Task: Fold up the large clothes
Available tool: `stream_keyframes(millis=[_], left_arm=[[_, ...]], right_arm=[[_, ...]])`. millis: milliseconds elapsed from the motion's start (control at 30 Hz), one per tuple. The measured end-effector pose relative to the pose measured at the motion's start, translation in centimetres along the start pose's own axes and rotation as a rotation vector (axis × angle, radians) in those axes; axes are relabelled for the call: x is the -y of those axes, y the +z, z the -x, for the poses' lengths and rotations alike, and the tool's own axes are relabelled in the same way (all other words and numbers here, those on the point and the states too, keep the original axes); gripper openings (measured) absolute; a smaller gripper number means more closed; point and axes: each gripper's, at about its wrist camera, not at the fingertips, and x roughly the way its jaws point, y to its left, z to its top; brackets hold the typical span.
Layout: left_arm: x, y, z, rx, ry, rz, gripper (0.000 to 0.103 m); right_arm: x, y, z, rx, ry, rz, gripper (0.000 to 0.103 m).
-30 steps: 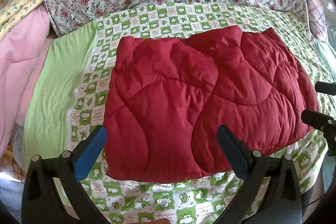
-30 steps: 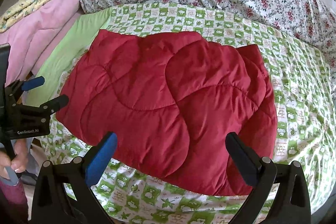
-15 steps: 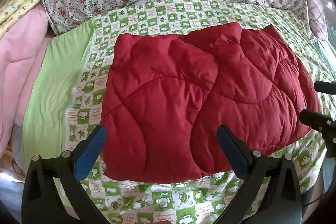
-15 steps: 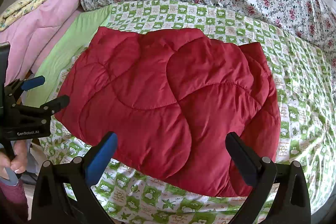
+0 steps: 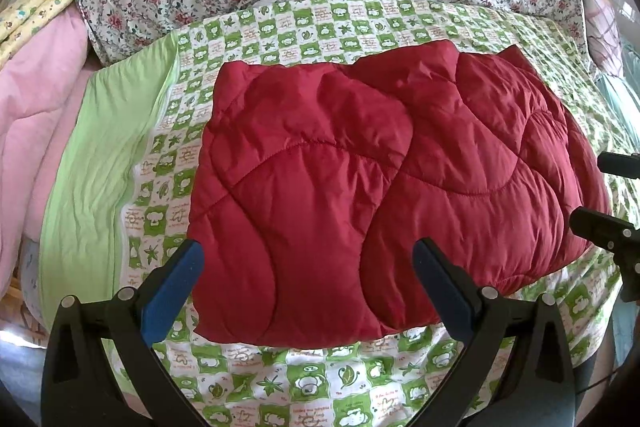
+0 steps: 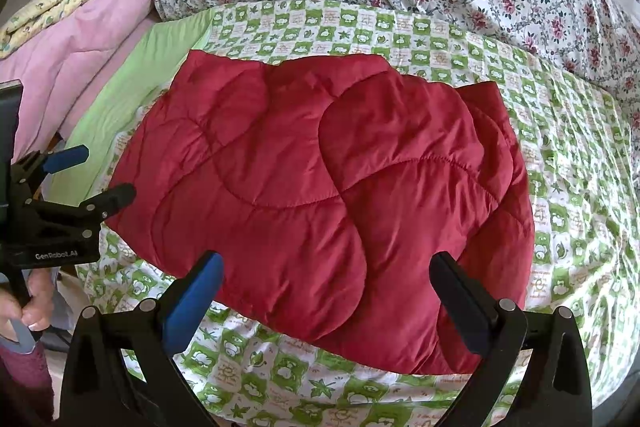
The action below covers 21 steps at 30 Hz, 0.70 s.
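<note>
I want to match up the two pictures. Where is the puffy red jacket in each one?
Left wrist view: the red jacket fills the middle and stretches right, above the open left claw.
Right wrist view: the red jacket fills the middle, above the open right claw.
Shared landmark: the green checked sheet under it, showing in both.

Both grippers hover at the near edge of the red quilted garment [image 5: 360, 187]: left gripper [image 5: 308, 267] and right gripper [image 6: 326, 279], fingers spread wide, gripping nothing. A hand [image 6: 34, 311] grips the left handle.
</note>
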Motion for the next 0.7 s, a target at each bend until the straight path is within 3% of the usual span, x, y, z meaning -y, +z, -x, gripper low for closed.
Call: stream_keyframes(millis=[700], left_arm=[[0.23, 0.13, 0.10, -0.004, -0.011, -0.007, 0.103]], right_arm=[[-0.28, 0.09, 0.31, 0.005, 0.000, 0.004, 0.103]])
